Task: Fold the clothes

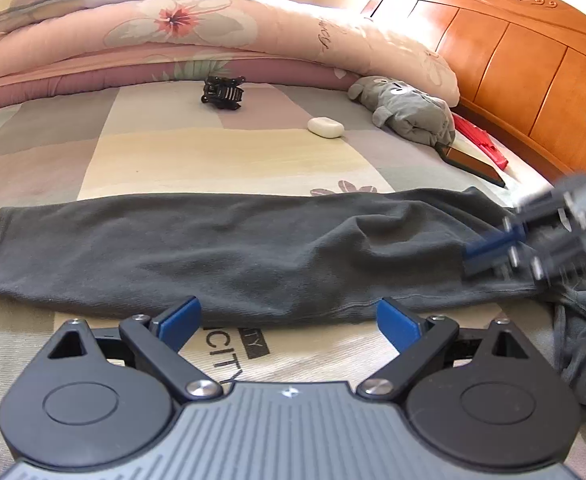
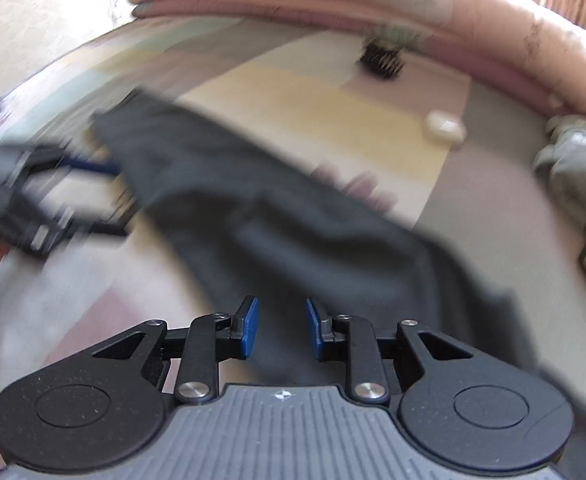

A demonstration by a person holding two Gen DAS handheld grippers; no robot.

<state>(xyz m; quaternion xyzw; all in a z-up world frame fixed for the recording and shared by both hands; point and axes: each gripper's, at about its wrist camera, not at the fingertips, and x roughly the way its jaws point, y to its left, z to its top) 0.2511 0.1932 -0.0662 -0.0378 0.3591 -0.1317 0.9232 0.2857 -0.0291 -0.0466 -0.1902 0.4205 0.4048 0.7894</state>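
Bed [image 1: 141, 148], patchwork sheet, carries 1 dark grey garment [image 1: 221, 248] laid as a long narrow band across the near part, flat at the left end and bunched at the right, a lie that fits either a lengthwise fold already made or a piece merely stretched out for folding. Left gripper [image 1: 289, 326] sits at the band's near edge, jaws wide apart and empty, likely placed to take that hem; right gripper [image 2: 281, 330] hangs over the bunched end, jaws partly apart with cloth beneath, view blurred. Small items lie well behind, clear of the work: 1 grey plush toy [image 1: 409, 108], 1 black hair clip [image 1: 223, 94], 1 white case [image 1: 325, 127].
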